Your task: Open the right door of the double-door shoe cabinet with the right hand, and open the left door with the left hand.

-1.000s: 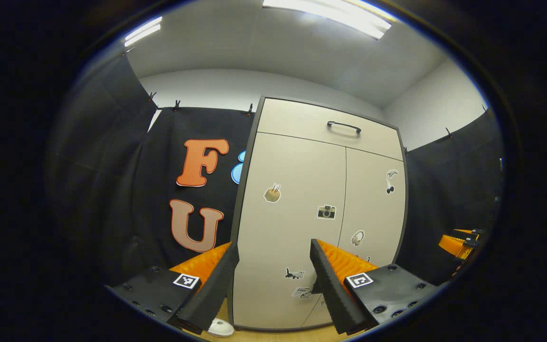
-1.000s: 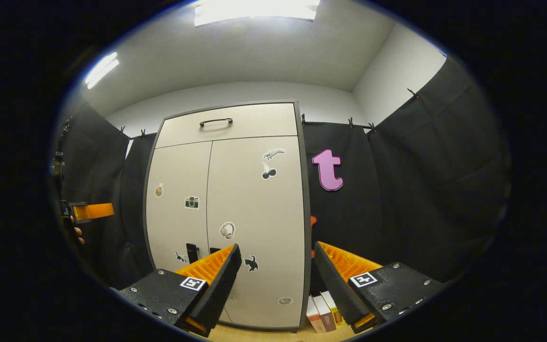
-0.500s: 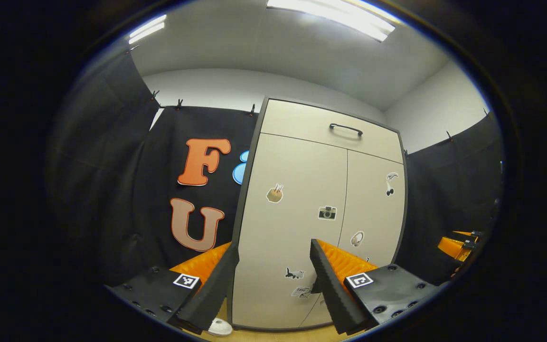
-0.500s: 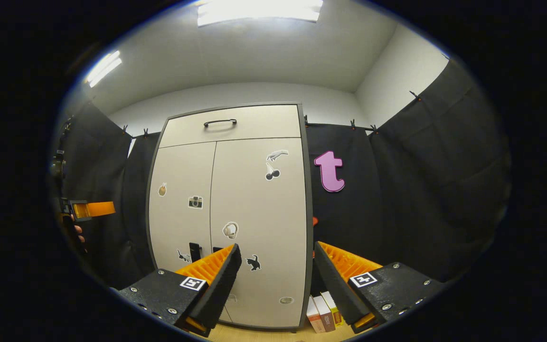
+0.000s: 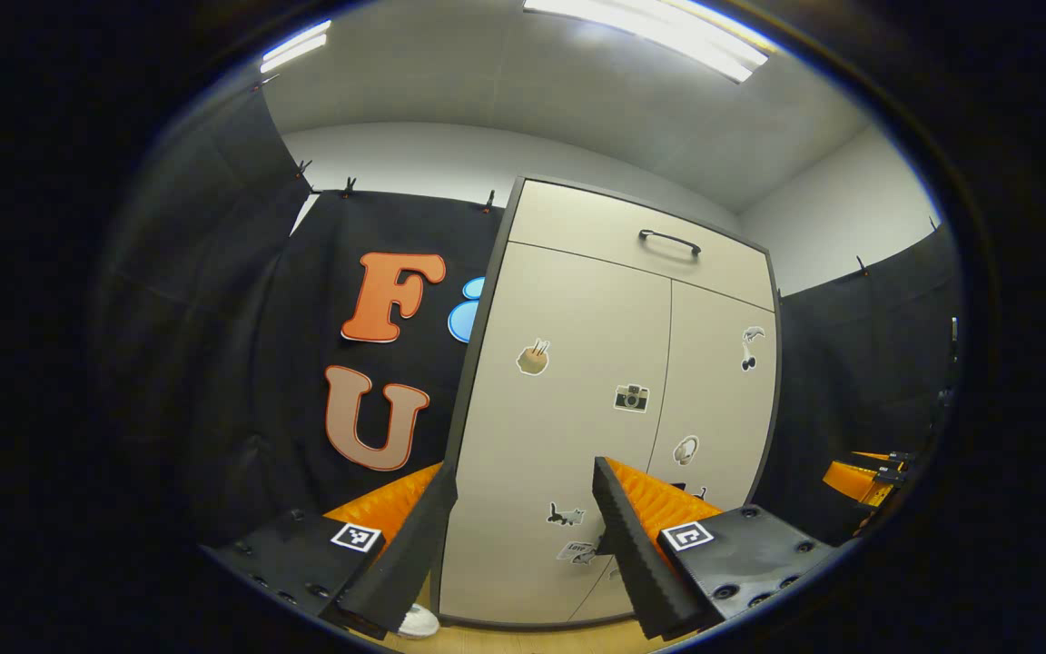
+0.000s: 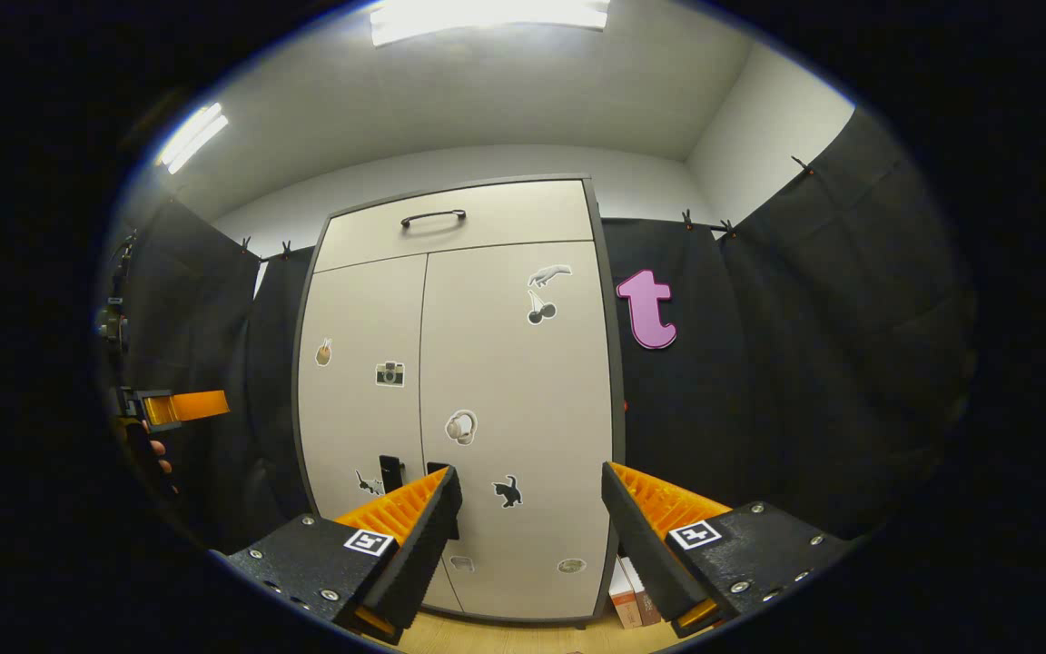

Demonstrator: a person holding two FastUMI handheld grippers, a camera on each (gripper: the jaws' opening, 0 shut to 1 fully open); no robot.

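Booth bkgd: black cloth (image 6: 804, 363) hung on all sides, clipped along top edge w/ small clips (image 6: 688, 218). Above cloth, plain white wall (image 5: 396, 154) and white ceiling (image 6: 487, 91). Lighting: long ceiling strip light (image 5: 650, 27) overhead, second strip (image 6: 187, 136) off to one side; both on, even illumination. Floor: light wood (image 6: 505, 636), visible at bottom of both views. On floor by cloth, a few upright boxes (image 6: 629, 595) in right gripper view; white rounded item (image 5: 419, 622) in left gripper view, can't ID.
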